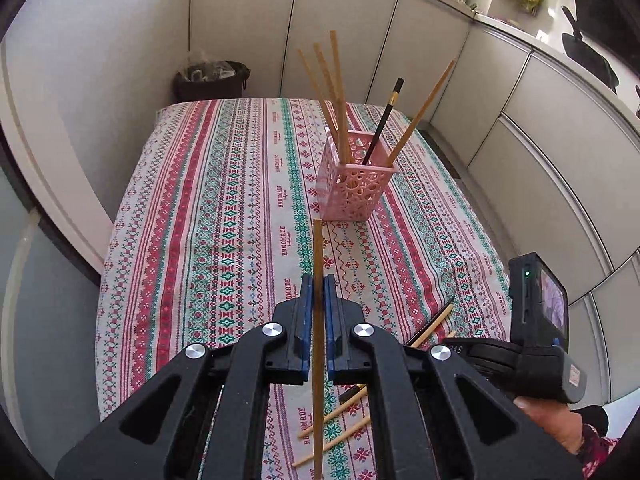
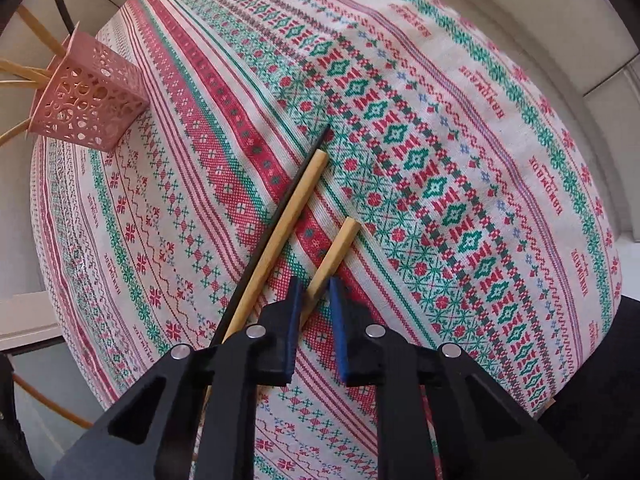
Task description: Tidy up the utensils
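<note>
My left gripper (image 1: 319, 280) is shut on a wooden chopstick (image 1: 318, 248) and holds it upright above the patterned tablecloth (image 1: 224, 208), short of the pink perforated basket (image 1: 352, 188). Several wooden chopsticks (image 1: 336, 92) and a black one (image 1: 384, 124) stand in that basket. My right gripper (image 2: 314, 286) points down at the table, open. A wooden chopstick (image 2: 340, 244) lies between its blue pads with a gap showing. A longer wooden chopstick (image 2: 288, 216) and a black chopstick (image 2: 296, 176) lie just to its left. The basket (image 2: 88, 104) sits far left.
More loose chopsticks (image 1: 340, 412) lie near the table's front edge, under my left gripper. A dark bin (image 1: 212, 80) stands beyond the far edge of the table. White cabinets (image 1: 520, 128) run along the right, with a black pan (image 1: 588, 56) on the counter.
</note>
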Demonstrator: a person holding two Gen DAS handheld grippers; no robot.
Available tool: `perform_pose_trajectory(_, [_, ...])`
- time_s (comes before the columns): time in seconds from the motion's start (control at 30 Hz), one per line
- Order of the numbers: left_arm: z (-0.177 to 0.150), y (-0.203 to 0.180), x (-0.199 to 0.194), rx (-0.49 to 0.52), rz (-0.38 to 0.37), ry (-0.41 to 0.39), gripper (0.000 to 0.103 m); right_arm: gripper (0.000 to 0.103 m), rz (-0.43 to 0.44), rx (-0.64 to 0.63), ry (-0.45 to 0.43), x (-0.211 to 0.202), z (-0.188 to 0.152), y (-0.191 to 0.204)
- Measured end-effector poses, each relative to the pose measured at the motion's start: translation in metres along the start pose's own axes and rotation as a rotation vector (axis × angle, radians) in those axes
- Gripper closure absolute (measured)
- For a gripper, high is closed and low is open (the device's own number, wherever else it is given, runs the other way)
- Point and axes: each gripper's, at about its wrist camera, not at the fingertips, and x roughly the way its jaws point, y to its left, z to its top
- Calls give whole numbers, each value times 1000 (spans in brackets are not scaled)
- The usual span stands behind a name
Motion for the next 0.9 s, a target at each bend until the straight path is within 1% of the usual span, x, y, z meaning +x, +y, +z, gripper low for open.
perform_pose_trajectory(0.03, [0, 1, -2, -4, -6, -5, 99, 88, -9, -30, -9, 0, -1, 1])
perform_pose_trajectory(0.07, [1, 2, -5, -6, -11, -10, 99, 88, -12, -68, -13, 4, -2, 12])
perform_pose_trajectory(0.13, [0, 3, -8, -9, -23, -18, 99, 89, -21, -187, -6, 7, -12, 32])
perform_pose_trajectory(0.23, [0, 6, -9, -18, -28, -20, 99, 91, -57, -389, 54, 9, -14, 39])
perform_pose_trajectory(0.27, [0, 7, -9, -24, -33, -19, 99, 91, -68, -437, 80, 9, -20, 35])
perform_pose_trajectory(0.3, [0, 7, -8, -27, -34, -19, 99, 92, -78, -473, 103, 9, -19, 32])
perform_pose_trajectory(0.37, [-1, 7, -8, -28, -30, -21, 99, 91, -93, -493, 141, 6, -14, 15])
perform_pose_trajectory(0.43, [-1, 4, -7, -27, -30, -22, 98, 93, -56, -480, 178, 5, -9, 6])
perform_pose_trajectory(0.5, [-2, 3, -4, -25, -29, -20, 99, 91, -32, -445, 195, 4, -3, -1])
perform_pose_trajectory(0.57, [-2, 1, -2, -27, -24, -17, 99, 86, -28, -427, 193, 1, 7, -9])
perform_pose_trajectory(0.63, [-2, 0, 0, -28, -22, -16, 98, 61, 0, -400, 196, 0, 9, -3])
perform_pose_trajectory(0.67, [-1, -1, 1, -28, -23, -16, 98, 57, 2, -393, 189, 6, 13, 6])
perform_pose_trajectory(0.7, [-1, -2, 1, -26, -25, -14, 98, 56, -22, -395, 166, 7, 10, 13])
perform_pose_trajectory(0.73, [-1, -4, 1, -22, -24, -15, 98, 63, -59, -408, 135, 12, 2, 30])
perform_pose_trajectory(0.77, [-2, -5, 1, -17, -23, -16, 98, 70, -110, -442, 86, 10, -7, 39])
perform_pose_trajectory(0.8, [-2, -7, 1, -12, -25, -18, 98, 87, -133, -468, 39, 10, -12, 43])
perform_pose_trajectory(0.83, [-3, -8, 0, -8, -27, -20, 98, 94, -107, -471, 18, 9, -13, 42])
perform_pose_trajectory(0.9, [-4, -8, -1, -2, -30, -23, 98, 96, -44, -427, -1, 9, -16, 27])
